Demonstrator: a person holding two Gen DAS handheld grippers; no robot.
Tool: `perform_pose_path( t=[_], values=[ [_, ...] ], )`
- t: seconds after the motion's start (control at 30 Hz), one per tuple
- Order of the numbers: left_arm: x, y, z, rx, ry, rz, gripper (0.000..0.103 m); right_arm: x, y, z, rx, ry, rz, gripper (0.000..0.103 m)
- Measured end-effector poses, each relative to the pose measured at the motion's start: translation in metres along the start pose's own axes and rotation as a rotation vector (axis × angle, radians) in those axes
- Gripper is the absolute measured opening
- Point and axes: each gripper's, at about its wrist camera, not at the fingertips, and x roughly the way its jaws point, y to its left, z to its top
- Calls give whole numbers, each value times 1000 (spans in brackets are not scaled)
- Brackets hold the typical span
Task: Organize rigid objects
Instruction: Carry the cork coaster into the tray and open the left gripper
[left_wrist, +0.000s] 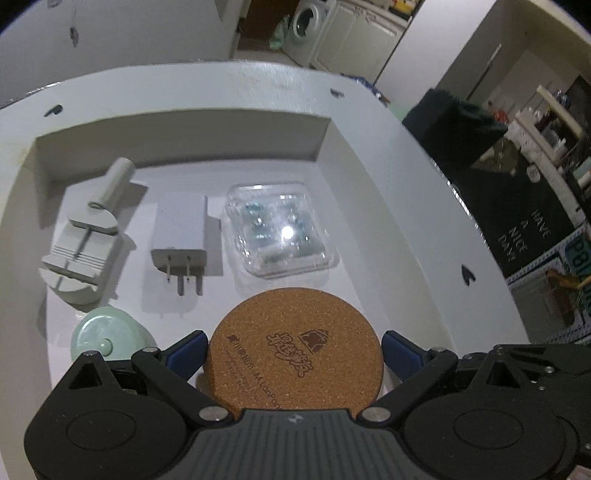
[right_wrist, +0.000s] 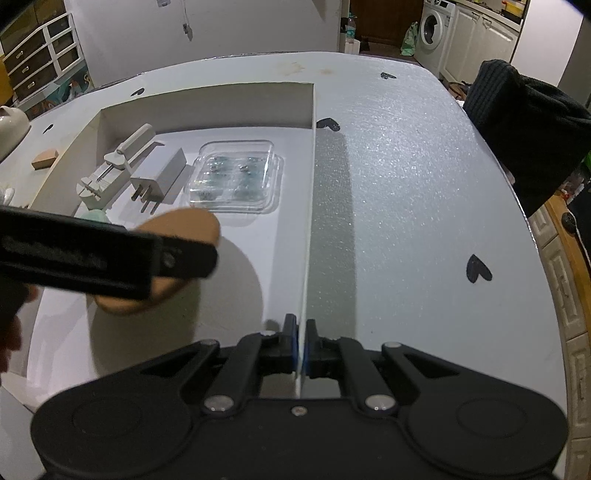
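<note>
Over the tray: left gripper (left_wrist: 293, 350) is pinching the cork coaster (left_wrist: 293, 354) by its edges.
Right gripper (right_wrist: 300, 343): pinching the tray wall (right_wrist: 308, 236), pressed together.

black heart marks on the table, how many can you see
5 in the right wrist view: far left edge, behind the box, far right, beside the box wall, near right. Others may be hidden.

Dim overhead light glares off the clear case (left_wrist: 280, 232); fisheye edges bend.
</note>
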Motion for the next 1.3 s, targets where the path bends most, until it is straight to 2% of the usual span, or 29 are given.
perform_pose_path(
  t=[0.3,0.4,0.73,1.07,1.3],
  values=[
    [6,-4,10,25,-8,38,100,0,0,-1,17,-7,-2,4],
    [6,-5,8,18,0,37,103,0,-2,0,18,-1,4,4],
    [-1,-6,2,-3,4,21,103,0,-1,0,5,-1,6,4],
    [-54,7,-13,-59,-79,-45,103,-1,-3,-2,12,-9,17,5],
    [-97,29,-27,-94,-160,-33,103,-1,-2,-2,5,-6,18,5]
  ],
)
